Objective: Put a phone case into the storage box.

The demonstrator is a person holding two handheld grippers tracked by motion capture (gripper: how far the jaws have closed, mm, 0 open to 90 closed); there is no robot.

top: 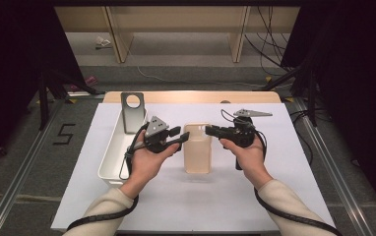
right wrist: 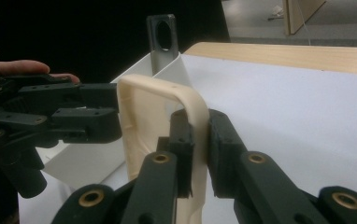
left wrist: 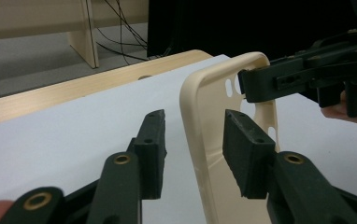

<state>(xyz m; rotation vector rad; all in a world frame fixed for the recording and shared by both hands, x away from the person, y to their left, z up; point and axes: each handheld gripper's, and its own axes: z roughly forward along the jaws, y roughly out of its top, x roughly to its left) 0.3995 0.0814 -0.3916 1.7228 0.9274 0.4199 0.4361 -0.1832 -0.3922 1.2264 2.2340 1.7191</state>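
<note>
A cream phone case (top: 197, 152) stands in the middle of the white tabletop, between both hands. My right gripper (top: 208, 130) is shut on the case's upper right rim; in the right gripper view the pads (right wrist: 221, 140) pinch the curved rim of the case (right wrist: 144, 116). My left gripper (top: 180, 134) reaches the case from the left. In the left gripper view its jaws straddle the long edge of the case (left wrist: 209, 121) with a gap showing on both sides, so they are open (left wrist: 195, 140). The right gripper's fingers (left wrist: 260, 84) grip the far corner.
A long white bin (top: 111, 147) lies left of the left hand, with a grey metal plate (top: 132, 110) with a round hole standing at its far end. The table's wooden far edge (top: 191, 96) lies behind. Cables trail from both grippers along the sleeves.
</note>
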